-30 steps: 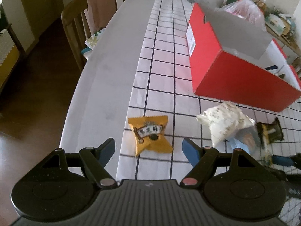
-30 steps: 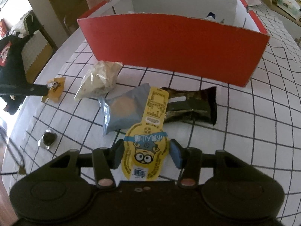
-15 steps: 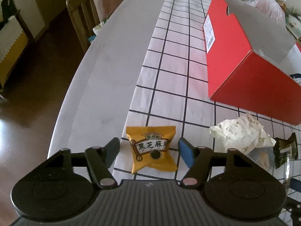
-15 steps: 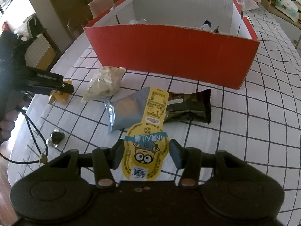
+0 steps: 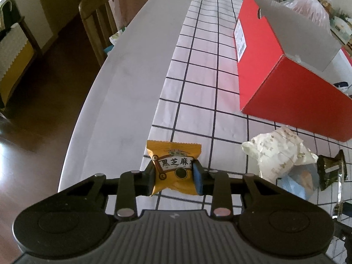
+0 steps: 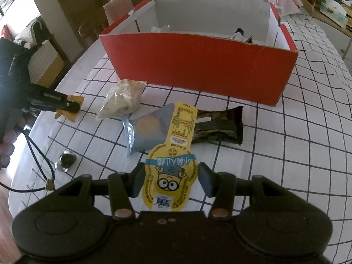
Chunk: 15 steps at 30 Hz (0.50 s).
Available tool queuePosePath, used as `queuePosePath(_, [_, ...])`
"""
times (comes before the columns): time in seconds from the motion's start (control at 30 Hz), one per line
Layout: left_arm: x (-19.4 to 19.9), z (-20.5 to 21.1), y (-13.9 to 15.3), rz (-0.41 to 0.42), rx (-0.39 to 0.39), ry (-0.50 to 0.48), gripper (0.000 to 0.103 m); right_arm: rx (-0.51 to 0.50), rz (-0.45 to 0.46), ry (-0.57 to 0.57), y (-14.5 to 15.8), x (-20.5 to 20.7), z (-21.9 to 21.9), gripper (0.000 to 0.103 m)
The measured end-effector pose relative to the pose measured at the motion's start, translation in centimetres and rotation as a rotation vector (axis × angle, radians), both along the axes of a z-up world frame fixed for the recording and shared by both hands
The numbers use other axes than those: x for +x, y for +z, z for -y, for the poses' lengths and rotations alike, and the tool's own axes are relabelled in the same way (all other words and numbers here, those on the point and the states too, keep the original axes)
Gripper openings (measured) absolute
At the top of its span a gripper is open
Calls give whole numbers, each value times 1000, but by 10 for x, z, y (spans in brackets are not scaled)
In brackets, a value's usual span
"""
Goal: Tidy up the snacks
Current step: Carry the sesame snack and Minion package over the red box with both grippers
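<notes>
At the table's left edge, orange packet (image 5: 173, 171): lying on the checked cloth (image 5: 198, 70); its lower corners are being hidden behind the pads, and its printed label is being cut off at the right pad.
Left gripper (image 5: 174, 177): its jaws are closing, with both pads touching the orange packet's sides.
Red box (image 5: 286, 92): standing well beyond the packet; its right end is running out of view, and its contents are showing only as scraps above the wall.
Pale crinkled bag (image 5: 279, 156): lying just before the box, partly covering a blue-grey pouch (image 6: 145, 132).
Dark wrapper (image 6: 217, 127): lying beside the pouch, its left part being hidden under the yellow cartoon packet (image 6: 171, 176).
Right gripper (image 6: 171, 181): clamped on the yellow cartoon packet, whose near end is disappearing behind the gripper body.
Small foil-wrapped piece (image 6: 66, 160): too small to identify.
</notes>
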State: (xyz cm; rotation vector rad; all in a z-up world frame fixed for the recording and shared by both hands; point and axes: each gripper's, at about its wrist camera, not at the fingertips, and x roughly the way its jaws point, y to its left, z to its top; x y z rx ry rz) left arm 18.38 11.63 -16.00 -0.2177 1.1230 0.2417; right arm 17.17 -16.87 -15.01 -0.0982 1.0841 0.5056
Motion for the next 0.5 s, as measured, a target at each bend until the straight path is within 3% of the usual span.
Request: queuePosePath(0.5, [-34, 25, 50, 85, -46, -82, 33, 11, 62, -19, 34, -17, 10, 50])
